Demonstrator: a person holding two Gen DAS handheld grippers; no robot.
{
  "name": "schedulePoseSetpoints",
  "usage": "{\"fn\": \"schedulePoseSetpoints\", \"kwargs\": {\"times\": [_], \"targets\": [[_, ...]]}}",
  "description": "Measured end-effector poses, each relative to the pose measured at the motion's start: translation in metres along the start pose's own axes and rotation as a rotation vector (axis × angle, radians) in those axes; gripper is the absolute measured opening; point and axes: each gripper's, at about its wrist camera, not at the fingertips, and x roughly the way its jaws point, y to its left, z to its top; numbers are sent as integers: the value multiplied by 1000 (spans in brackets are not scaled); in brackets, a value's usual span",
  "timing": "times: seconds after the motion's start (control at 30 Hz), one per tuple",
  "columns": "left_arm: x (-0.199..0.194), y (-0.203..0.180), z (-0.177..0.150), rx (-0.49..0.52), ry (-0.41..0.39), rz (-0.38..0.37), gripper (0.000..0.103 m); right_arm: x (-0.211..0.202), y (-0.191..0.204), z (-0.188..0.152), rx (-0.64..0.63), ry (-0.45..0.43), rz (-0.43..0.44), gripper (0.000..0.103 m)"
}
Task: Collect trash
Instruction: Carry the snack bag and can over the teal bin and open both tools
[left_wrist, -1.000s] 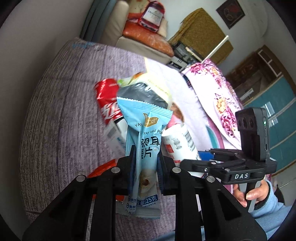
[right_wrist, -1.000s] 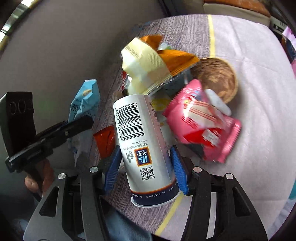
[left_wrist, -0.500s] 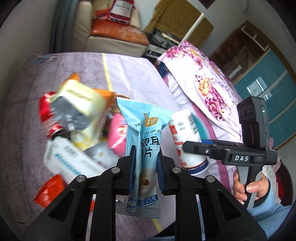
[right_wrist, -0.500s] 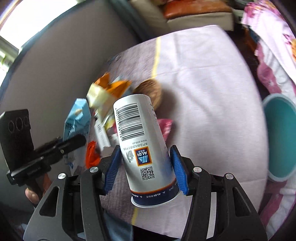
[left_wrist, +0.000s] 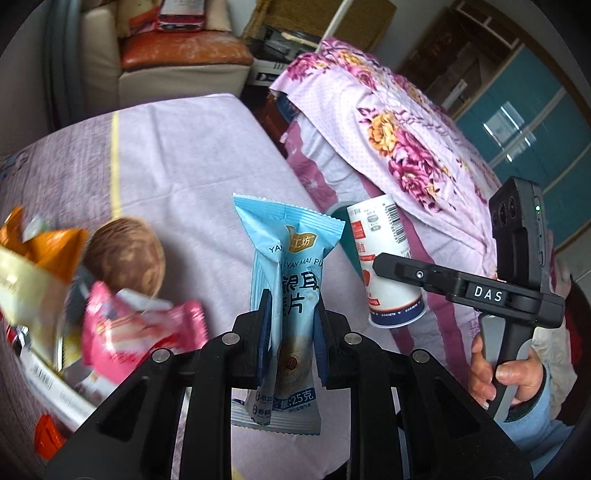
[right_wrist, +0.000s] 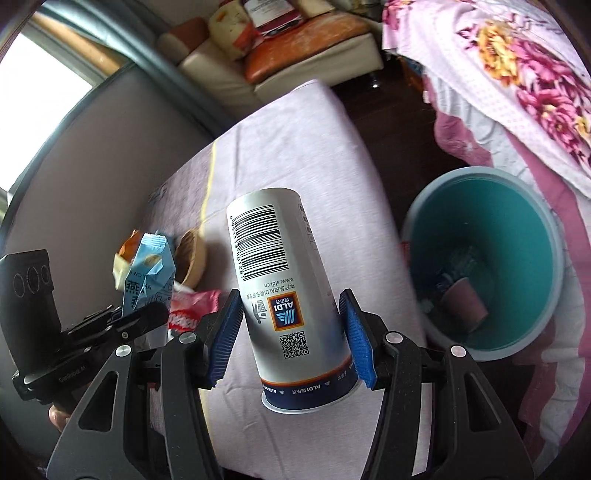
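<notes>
Left gripper (left_wrist: 291, 339) clamped on blue snack packet (left_wrist: 288, 280), right gripper (right_wrist: 291, 336) clamped on white paper cup (right_wrist: 284, 288), both held over the lilac table (right_wrist: 317, 147), teal bin (right_wrist: 484, 273) just beside the table, remaining wrappers (left_wrist: 140, 328) heaped on the table

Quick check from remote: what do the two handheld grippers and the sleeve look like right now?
Both grippers are black plastic with silver screws and ribbed blue pads. The right gripper carries a white "DAS" label, a black camera block with a green light and a grey handle. The left gripper has a similar camera block. The sleeve is light blue.
</notes>
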Motion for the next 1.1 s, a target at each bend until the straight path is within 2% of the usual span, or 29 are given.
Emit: {"fn": "schedulePoseSetpoints", "kwargs": {"times": [0.5,0.8,1.03,1.1], "targets": [[98,-91,50,129,110,-24,21,-43,-120,17,195,-148,-85,52],[154,-130,61,190,188,-10,22,-51,-172,17,276,-152,-115,52],[184,-143,61,213,236,2,23,-48,-193,17,306,-148,-130,52],[189,-145,62,218,241,13,26,-49,-196,16,310,-149,-135,52]]}}
